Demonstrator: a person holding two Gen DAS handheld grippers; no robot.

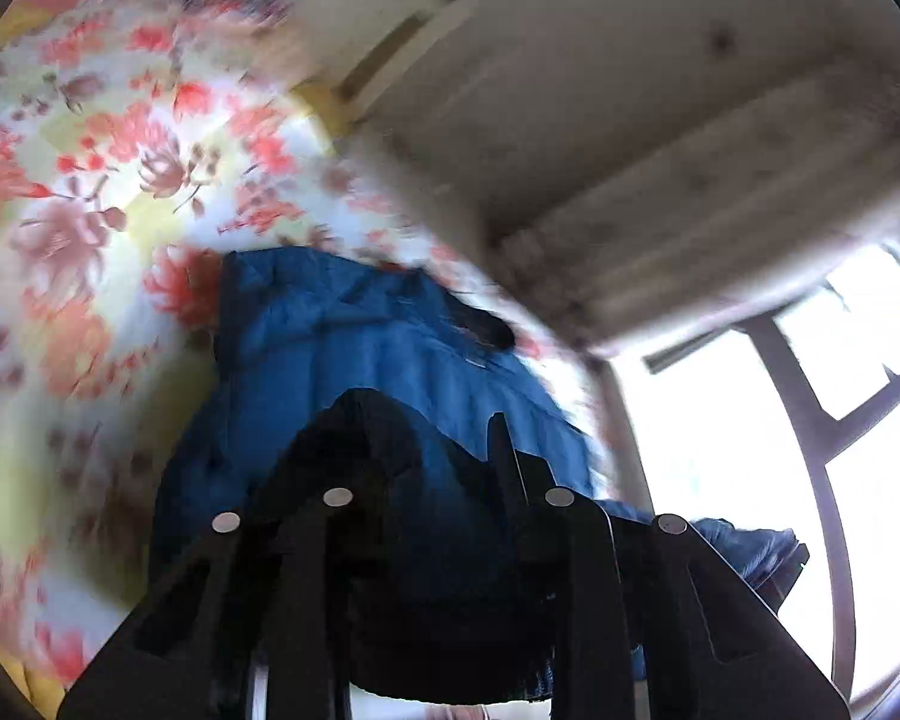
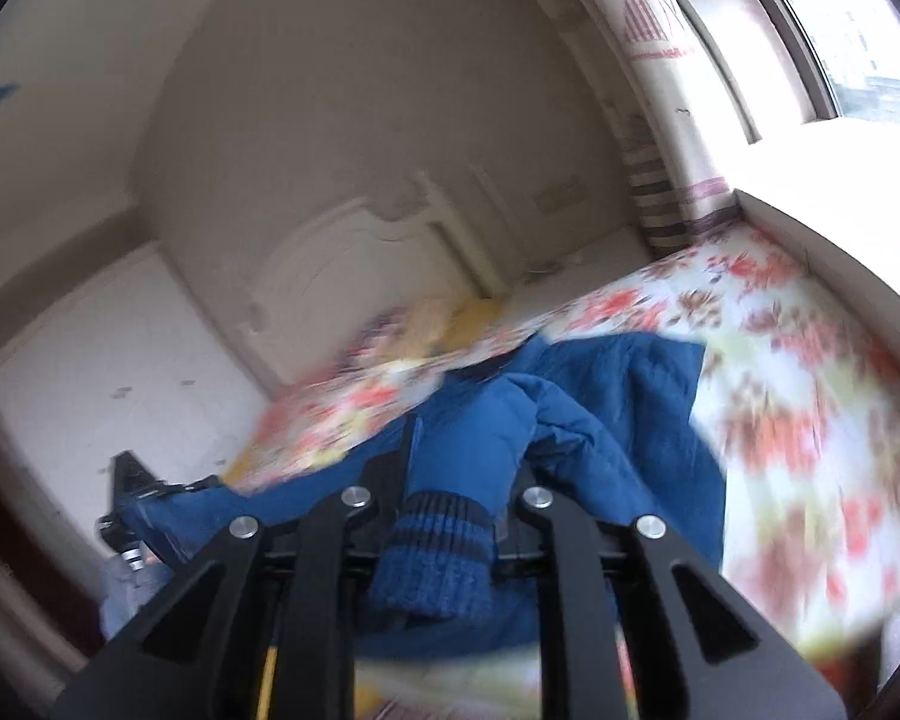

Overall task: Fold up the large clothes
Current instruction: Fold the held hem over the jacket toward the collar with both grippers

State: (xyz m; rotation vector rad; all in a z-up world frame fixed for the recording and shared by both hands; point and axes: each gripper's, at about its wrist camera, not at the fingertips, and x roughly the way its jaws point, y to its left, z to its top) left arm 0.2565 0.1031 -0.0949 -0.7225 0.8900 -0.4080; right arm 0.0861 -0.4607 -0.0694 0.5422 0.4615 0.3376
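A large blue padded jacket (image 1: 354, 360) lies on a flowered bedsheet (image 1: 90, 192). My left gripper (image 1: 432, 444) is shut on the jacket's dark hem edge, which fills the gap between the fingers. In the right wrist view the jacket (image 2: 618, 420) spreads across the bed, and my right gripper (image 2: 450, 480) is shut on its sleeve, with the ribbed blue-and-black cuff (image 2: 432, 552) hanging between the fingers. The left gripper also shows in the right wrist view (image 2: 132, 492), holding the far jacket edge. Both views are motion-blurred.
The bed (image 2: 810, 396) has a white headboard (image 2: 354, 264) against the wall. A window (image 1: 810, 420) is to the right in the left wrist view. A striped curtain (image 2: 660, 198) hangs by the window sill (image 2: 822, 180). A white cabinet (image 2: 108, 360) stands left of the bed.
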